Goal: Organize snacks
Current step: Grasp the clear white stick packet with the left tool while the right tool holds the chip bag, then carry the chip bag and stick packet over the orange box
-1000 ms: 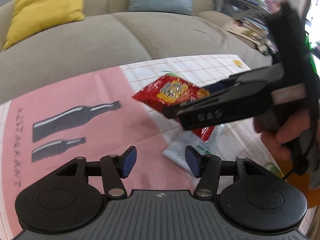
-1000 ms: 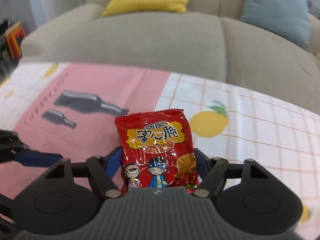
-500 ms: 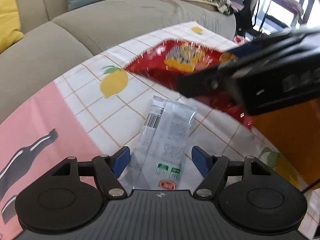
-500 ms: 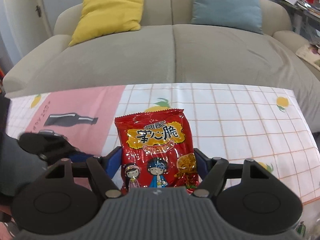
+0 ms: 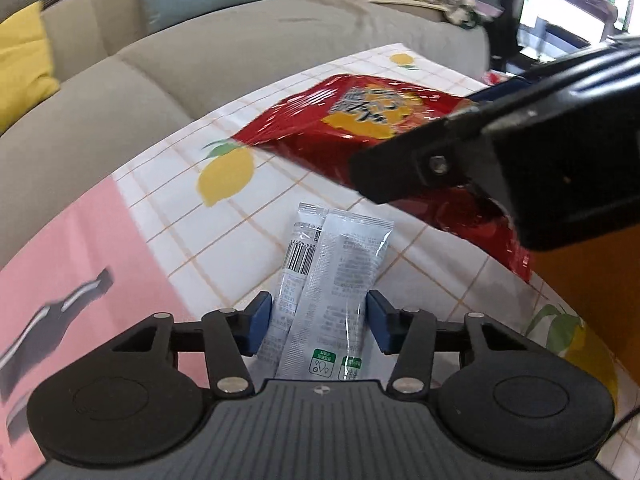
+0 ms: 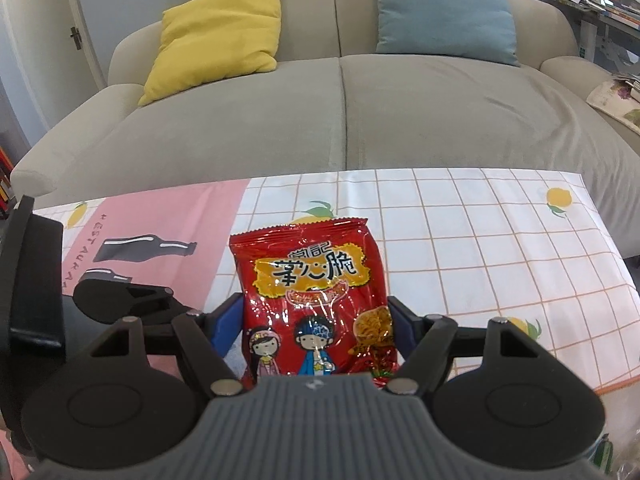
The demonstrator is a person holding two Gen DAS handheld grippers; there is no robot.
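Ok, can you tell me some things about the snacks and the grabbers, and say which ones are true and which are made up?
1. The right gripper holds a red snack bag. True.
2. Two white sachets lie between the left gripper's fingers. True; its jaws have just been closing around them.
3. The tablecloth has strawberries printed on it. False: it shows lemons and dark bottles.
4. The yellow cushion lies on the table. False: it sits on the sofa, beside a blue cushion.
5. The red bag lies flat on the table. False: it is held above it.

The right gripper (image 5: pixel 460 152) and its red snack bag (image 5: pixel 360 128) block passage above the bare tablecloth (image 6: pixel 500 240)
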